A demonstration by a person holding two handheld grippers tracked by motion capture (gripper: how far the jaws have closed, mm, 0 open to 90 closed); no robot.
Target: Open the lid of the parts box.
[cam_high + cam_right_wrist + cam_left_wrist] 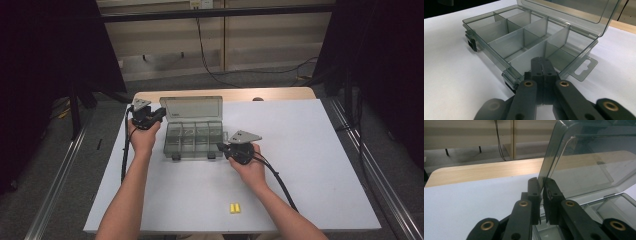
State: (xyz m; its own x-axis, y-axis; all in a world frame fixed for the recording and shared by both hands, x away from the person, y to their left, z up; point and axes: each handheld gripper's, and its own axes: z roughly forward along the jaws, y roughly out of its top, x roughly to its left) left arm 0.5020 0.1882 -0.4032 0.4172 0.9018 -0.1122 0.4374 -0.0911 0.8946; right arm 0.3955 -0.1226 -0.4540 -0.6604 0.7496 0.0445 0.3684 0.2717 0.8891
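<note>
Organizer box [194, 140]: a smoke-grey clear plastic case with divided compartments, standing on the white table sheet [300, 165] toward the far left of the table, its base flat and its latches facing the person.
Lid [191, 108]: raised and standing up from the far edge of the base — in the left gripper view it rises steeply, its near edge running up from between the black jaws [554, 152].
Left gripper [156, 115]: held at the box's left far corner; its jaws are drawn narrow and pinch the lid's side edge, one pad on each face of the plastic [541, 195].
Right gripper [222, 146]: at the front right corner of the base; in the right gripper view [543, 67] its jaws are pressed fully together with nothing between them, the tips resting at the front rim beside a latch — whether they actually touch the rim cannot be told.
Compartments [514, 37]: clear dividers split the base into rows; the cells seen from the right gripper look empty, while the high view hints at small things in the far row, too small to name.
Hang tab [584, 67]: a flat slotted tab sticks out from the box's right end, lying on the sheet.
Yellow pieces [234, 207]: two small yellow items side by side near the table's front edge, well apart from the box and both hands.
Table top [225, 94]: bare pale wood shows beyond the sheet's far edge.
</note>
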